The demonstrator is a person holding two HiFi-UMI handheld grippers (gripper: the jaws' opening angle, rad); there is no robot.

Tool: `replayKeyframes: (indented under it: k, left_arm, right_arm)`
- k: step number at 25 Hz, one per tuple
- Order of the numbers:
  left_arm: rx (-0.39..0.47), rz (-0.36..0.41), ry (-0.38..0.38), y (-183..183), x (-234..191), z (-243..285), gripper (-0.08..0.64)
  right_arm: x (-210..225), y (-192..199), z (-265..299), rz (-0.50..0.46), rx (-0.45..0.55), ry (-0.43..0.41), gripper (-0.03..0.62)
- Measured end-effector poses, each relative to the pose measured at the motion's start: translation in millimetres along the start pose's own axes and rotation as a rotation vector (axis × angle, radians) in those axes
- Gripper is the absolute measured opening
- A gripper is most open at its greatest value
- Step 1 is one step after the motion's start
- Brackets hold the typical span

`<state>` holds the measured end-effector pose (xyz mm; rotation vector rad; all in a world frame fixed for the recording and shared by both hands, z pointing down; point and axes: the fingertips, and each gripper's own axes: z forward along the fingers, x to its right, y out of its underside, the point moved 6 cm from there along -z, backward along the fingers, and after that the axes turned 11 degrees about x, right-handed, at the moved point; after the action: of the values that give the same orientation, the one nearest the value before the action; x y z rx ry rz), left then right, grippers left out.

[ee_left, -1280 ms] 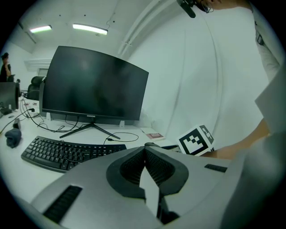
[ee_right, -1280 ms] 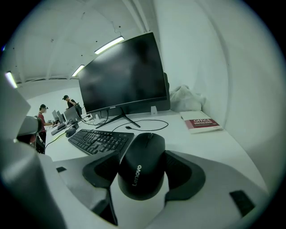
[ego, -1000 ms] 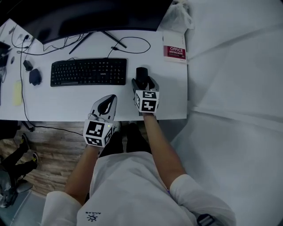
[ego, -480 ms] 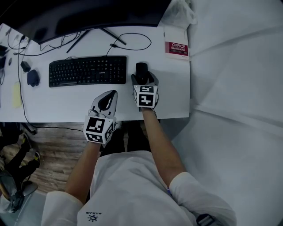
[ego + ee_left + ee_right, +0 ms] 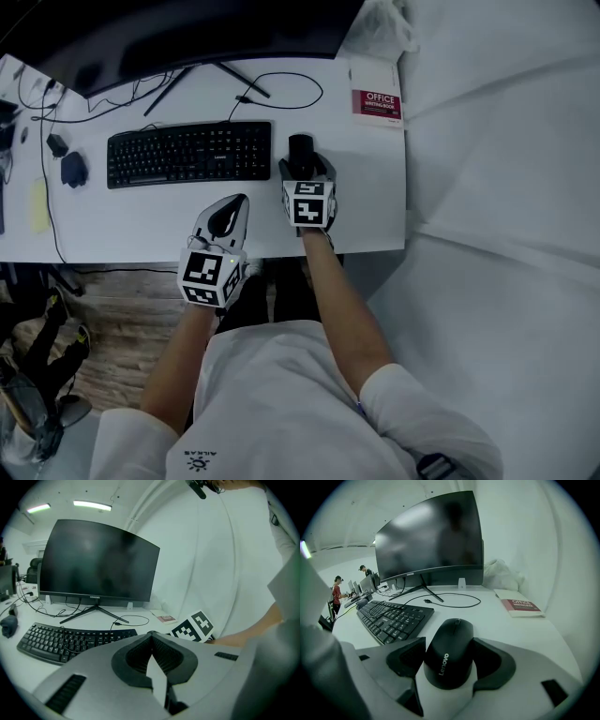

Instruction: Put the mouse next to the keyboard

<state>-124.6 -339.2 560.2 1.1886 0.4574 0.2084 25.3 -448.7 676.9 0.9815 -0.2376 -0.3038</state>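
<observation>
A black Lenovo mouse (image 5: pixel 300 148) (image 5: pixel 449 651) sits between the jaws of my right gripper (image 5: pixel 303 167) (image 5: pixel 449 665), whose pads press on both its sides. The mouse lies just right of the black keyboard (image 5: pixel 187 154) (image 5: pixel 391 616) (image 5: pixel 65 639), close to the white desk (image 5: pixel 122 220); I cannot tell whether it touches the desk. My left gripper (image 5: pixel 226 217) (image 5: pixel 151 639) hovers near the desk's front edge below the keyboard. Its jaws meet at the tips with nothing between them.
A dark monitor (image 5: pixel 187 33) (image 5: pixel 431 541) (image 5: pixel 96 562) on a stand fills the back of the desk. A loose black cable (image 5: pixel 281 92) loops behind the keyboard. A red-covered book (image 5: pixel 379 103) (image 5: pixel 520 606) lies at the back right. Small dark items (image 5: pixel 73 167) and wires sit at the far left.
My right gripper with the mouse has shifted a little away from me, toward the keyboard's right end. The left gripper has stayed where it was.
</observation>
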Motion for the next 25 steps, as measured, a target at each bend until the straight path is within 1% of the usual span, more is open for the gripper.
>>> replayKeyframes:
  k: [7,11,15,18,22,25]
  left_arm:
    - [0.0,0.007,-0.003,1,-3,-8,0.011]
    - [0.003,0.014,-0.005,1,-6,-15,0.011]
    - [0.004,0.017,-0.003,-1,-8,-22,0.011]
    - [0.012,0.024,0.005,-1,-6,-28,0.011]
    - [0.033,0.029,0.02,-8,-3,-37,0.011]
    - [0.056,0.033,0.041,-14,0,-44,0.011]
  right_arm:
    - [-4,1,-1,-0.051,-0.038,0.018,0.322]
    - [-2,4,0,-0.046,-0.043,0.02,0.324]
    - [-2,0,-3,-0.039,-0.016,0.013,0.35]
    - [-2,-1,-12,-0.027,0.01,0.013,0.353]
    - [-1,-12,-39,-0.024,0.049,0.034,0.351]
    - [-5,-19,-63,-0.031,0.077,0.029,0.35]
